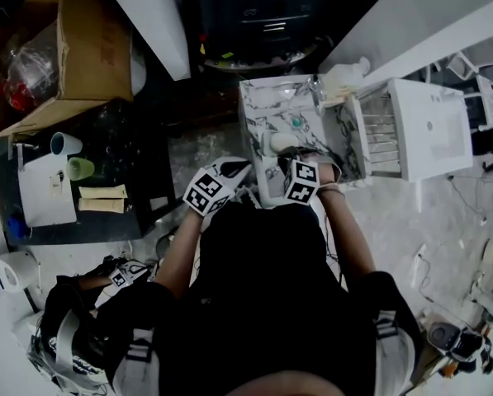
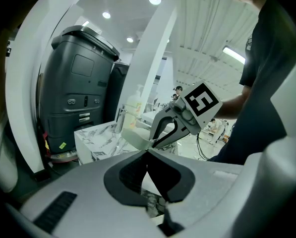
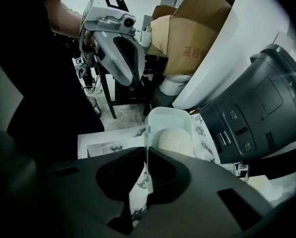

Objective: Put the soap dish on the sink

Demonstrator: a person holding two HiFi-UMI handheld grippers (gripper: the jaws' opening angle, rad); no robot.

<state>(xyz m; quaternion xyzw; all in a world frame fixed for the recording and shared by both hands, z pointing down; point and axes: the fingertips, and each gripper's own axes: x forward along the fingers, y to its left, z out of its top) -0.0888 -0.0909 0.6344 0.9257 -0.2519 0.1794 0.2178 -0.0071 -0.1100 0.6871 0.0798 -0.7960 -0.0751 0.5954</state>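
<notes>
The soap dish (image 3: 170, 118) is a pale, thin-walled tray with a cream bar of soap (image 3: 176, 139) in it. My right gripper (image 3: 147, 152) points steeply down and is shut on the dish's near rim, holding it over the marble sink (image 3: 108, 143). From the head view the dish (image 1: 279, 143) is at the front of the sink (image 1: 258, 114), with the right gripper (image 1: 291, 158) over it. My left gripper (image 2: 148, 152) has its jaws together, with nothing seen between them. It hovers just left of the dish (image 2: 135, 135), close to the right gripper (image 2: 151, 145).
A faucet (image 2: 120, 118) and a soap bottle (image 2: 134, 105) stand at the back of the sink. A dark grey machine (image 2: 78, 98) stands behind it. A white rack (image 1: 419, 130) is to the right. A black table with cups (image 1: 81, 167) and a cardboard box (image 1: 73, 48) are to the left.
</notes>
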